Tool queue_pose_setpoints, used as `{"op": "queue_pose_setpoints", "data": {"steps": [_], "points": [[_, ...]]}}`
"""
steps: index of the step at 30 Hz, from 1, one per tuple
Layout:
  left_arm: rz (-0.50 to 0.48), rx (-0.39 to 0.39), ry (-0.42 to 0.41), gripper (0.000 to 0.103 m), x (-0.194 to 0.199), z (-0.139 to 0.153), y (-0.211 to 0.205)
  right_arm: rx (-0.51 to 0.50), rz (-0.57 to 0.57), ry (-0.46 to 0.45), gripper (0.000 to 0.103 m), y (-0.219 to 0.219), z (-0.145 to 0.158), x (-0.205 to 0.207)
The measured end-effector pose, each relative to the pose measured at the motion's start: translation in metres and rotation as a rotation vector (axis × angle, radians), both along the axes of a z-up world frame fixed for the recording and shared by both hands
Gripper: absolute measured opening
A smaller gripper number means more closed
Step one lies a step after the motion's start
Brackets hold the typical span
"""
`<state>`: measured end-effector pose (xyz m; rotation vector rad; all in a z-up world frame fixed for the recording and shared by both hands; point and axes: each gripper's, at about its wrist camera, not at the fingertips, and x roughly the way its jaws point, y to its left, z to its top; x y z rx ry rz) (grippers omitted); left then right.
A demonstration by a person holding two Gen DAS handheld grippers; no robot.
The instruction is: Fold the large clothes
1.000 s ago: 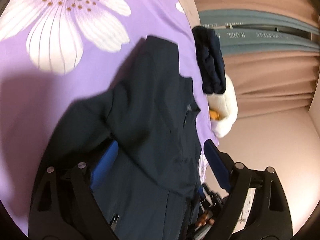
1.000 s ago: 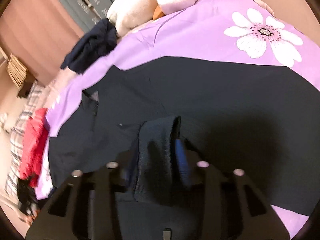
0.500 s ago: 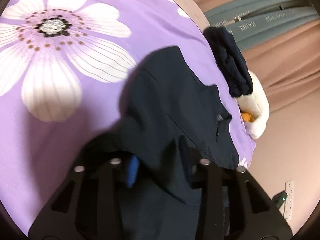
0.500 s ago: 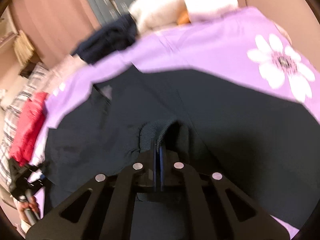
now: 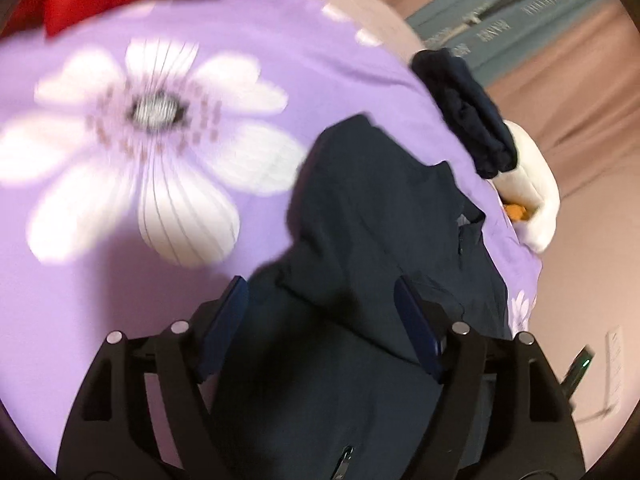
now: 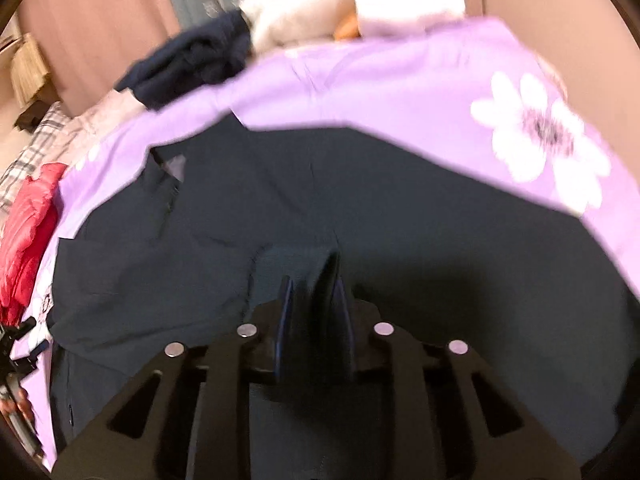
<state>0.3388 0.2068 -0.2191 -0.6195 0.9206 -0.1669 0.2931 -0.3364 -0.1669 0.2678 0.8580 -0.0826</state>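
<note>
One large dark navy jacket (image 5: 372,240) lies spread on the bed. One purple bedsheet (image 5: 328,60) covers it, and three white flowers show printed on the sheet in the left wrist view: one big flower (image 5: 156,148), and two small ones only partly seen at the sheet's edges. The right wrist view shows one such flower (image 6: 540,136) clearly. One smaller bundle of dark navy cloth (image 5: 468,112) is there, one white plush toy (image 5: 532,200), one red garment (image 6: 24,232), and one plaid cloth (image 6: 36,148).
</note>
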Motion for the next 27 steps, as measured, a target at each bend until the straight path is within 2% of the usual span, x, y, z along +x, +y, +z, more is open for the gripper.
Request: {"op": "queue_pose_setpoints", "data": {"steps": [5, 6, 7, 8, 10, 13, 16, 18, 20, 21, 22, 24, 27], "points": [[-0.090, 0.145, -0.078, 0.074, 0.018, 0.028, -0.035, -0.047, 0.166, -0.012, 0.025, 0.051, 0.000, 0.014], [-0.122, 0.175, -0.088, 0.070, 0.024, 0.030, -0.048, -0.062, 0.198, -0.007, 0.025, 0.063, -0.004, 0.017], [-0.162, 0.198, -0.086, 0.064, 0.031, 0.028, -0.062, -0.073, 0.221, 0.002, 0.025, 0.071, -0.009, 0.021], [-0.184, 0.209, -0.078, 0.064, 0.036, 0.024, -0.072, -0.084, 0.242, 0.015, 0.025, 0.078, -0.014, 0.023], [-0.224, 0.290, -0.041, 0.060, 0.043, 0.009, -0.092, -0.120, 0.287, 0.063, 0.025, 0.091, -0.030, 0.026], [-0.275, 0.345, -0.006, 0.060, 0.037, -0.017, -0.097, -0.169, 0.348, 0.135, 0.025, 0.097, -0.052, 0.012], [-0.327, 0.357, -0.031, 0.061, 0.022, -0.025, -0.091, -0.163, 0.401, 0.095, 0.024, 0.091, -0.056, -0.015], [-0.361, 0.370, -0.035, 0.061, 0.015, -0.022, -0.088, -0.117, 0.407, 0.096, 0.024, 0.084, -0.053, -0.023], [-0.363, 0.348, -0.025, 0.061, 0.015, -0.015, -0.082, -0.056, 0.394, 0.084, 0.025, 0.075, -0.044, -0.030], [-0.357, 0.328, -0.031, 0.067, 0.016, -0.011, -0.079, -0.011, 0.373, 0.061, 0.027, 0.068, -0.036, -0.032], [-0.349, 0.313, -0.044, 0.074, 0.016, -0.005, -0.077, 0.014, 0.356, 0.044, 0.030, 0.064, -0.031, -0.034], [-0.324, 0.293, -0.078, 0.075, 0.021, 0.006, -0.075, 0.096, 0.285, -0.015, 0.043, 0.044, -0.017, -0.036], [-0.291, 0.246, -0.104, 0.075, 0.041, 0.019, -0.073, 0.170, 0.138, -0.051, 0.055, 0.013, -0.007, -0.031]]}}
